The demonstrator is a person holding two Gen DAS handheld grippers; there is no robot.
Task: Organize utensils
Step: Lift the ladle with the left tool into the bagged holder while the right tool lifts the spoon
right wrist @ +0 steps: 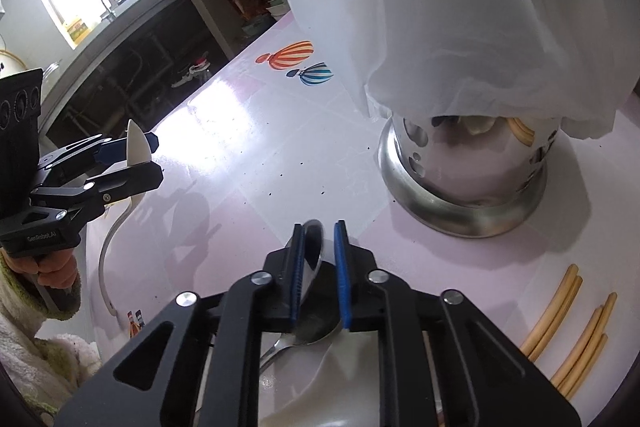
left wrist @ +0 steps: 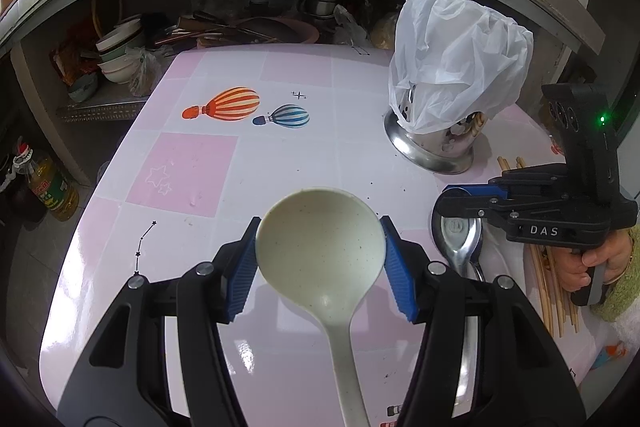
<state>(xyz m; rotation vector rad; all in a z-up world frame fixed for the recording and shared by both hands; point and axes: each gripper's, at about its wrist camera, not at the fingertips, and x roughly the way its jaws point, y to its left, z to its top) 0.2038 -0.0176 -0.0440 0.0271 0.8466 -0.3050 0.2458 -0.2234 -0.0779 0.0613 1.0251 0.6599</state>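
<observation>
Pink table (left wrist: 192,167); left gripper (left wrist: 320,259) clamps ladle (left wrist: 320,243).

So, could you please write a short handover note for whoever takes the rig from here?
Left gripper: shut on the bowl of the white ladle, held above the table.
Right gripper: fingers around the bowl of a metal spoon that lies on the table; a gap shows on one side, so I cannot tell whether the grip is firm.
Steel utensil holder: stands at the far right, with a white plastic bag draped over its top.
Chopsticks: loose on the table at the right.
Done: no utensil visibly stowed yet.
Left: bag probably needs clearing, then ladle, spoon and chopsticks go in the holder.
</observation>
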